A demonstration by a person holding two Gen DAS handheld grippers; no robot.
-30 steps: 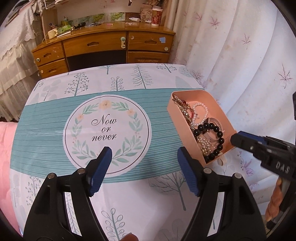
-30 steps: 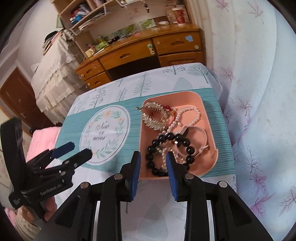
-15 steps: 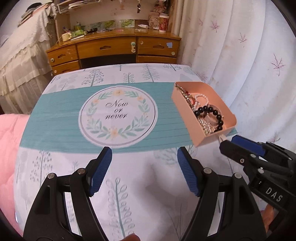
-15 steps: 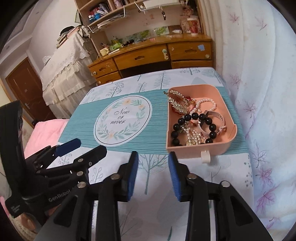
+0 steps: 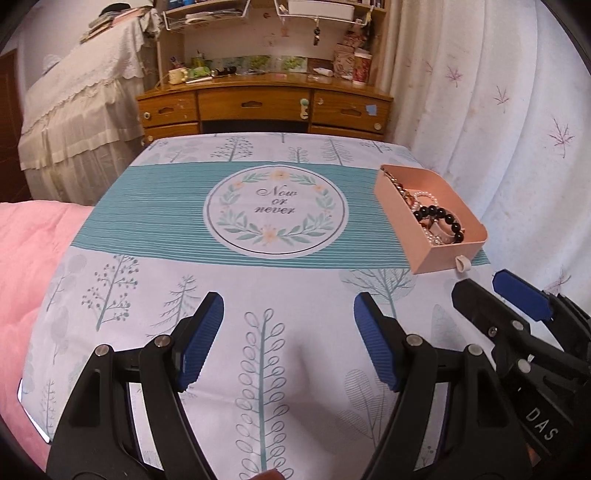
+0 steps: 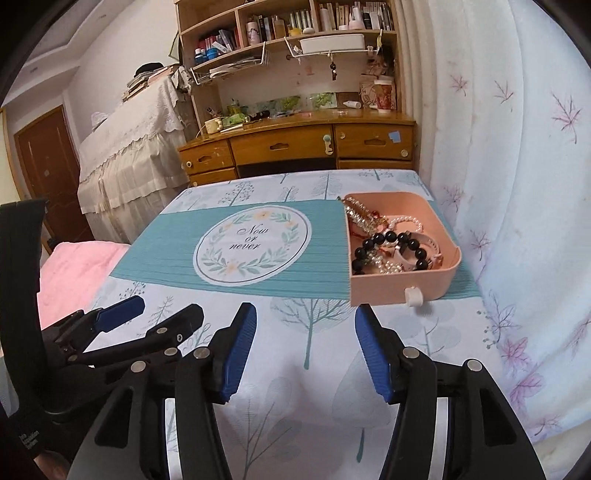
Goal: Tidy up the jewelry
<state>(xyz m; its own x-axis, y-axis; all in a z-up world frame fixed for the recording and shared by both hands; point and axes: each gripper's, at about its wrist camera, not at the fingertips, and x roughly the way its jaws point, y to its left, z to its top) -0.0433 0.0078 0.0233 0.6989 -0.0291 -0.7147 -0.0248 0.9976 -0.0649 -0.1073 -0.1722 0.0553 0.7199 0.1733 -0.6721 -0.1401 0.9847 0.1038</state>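
A pink tray point(image 6: 400, 286) sits on the right edge of the table point(image 6: 295, 369), on the right end of the teal band of the tablecloth point(image 5: 166, 229), with its short front wall and a small white pull tab point(image 6: 413, 296) facing the near edge. Inside it lies a tangle of jewelry: a black bead bracelet point(image 6: 384, 243) toward the front, a white pearl strand point(image 6: 404, 221) behind it, a gold-coloured chain point(image 6: 356, 212) draped at the far left corner, and a pale band point(image 6: 424, 245) under the beads; the pieces overlap and cannot be told apart further. The left gripper point(image 5: 288, 343) hovers over the near middle of the table, its jaws spread wide and holding nothing. The right gripper point(image 6: 304, 350) hangs over the near right part of the table, just short of the tray's front wall, its jaws also wide apart and empty. The two grippers are close side by side, each visible in the other's view. Left of the tray the round "Now or never" print point(image 5: 275, 212) marks the table's centre. Beyond the far edge stands a wooden desk point(image 6: 295, 146) with cluttered shelves point(image 6: 288, 33), a lace-covered piece of furniture point(image 6: 129, 147) to its left, a pink quilt point(image 5: 33, 266) along the table's left edge, and a leaf-printed white curtain point(image 6: 517, 166) hanging right beside the tray's side of the table.
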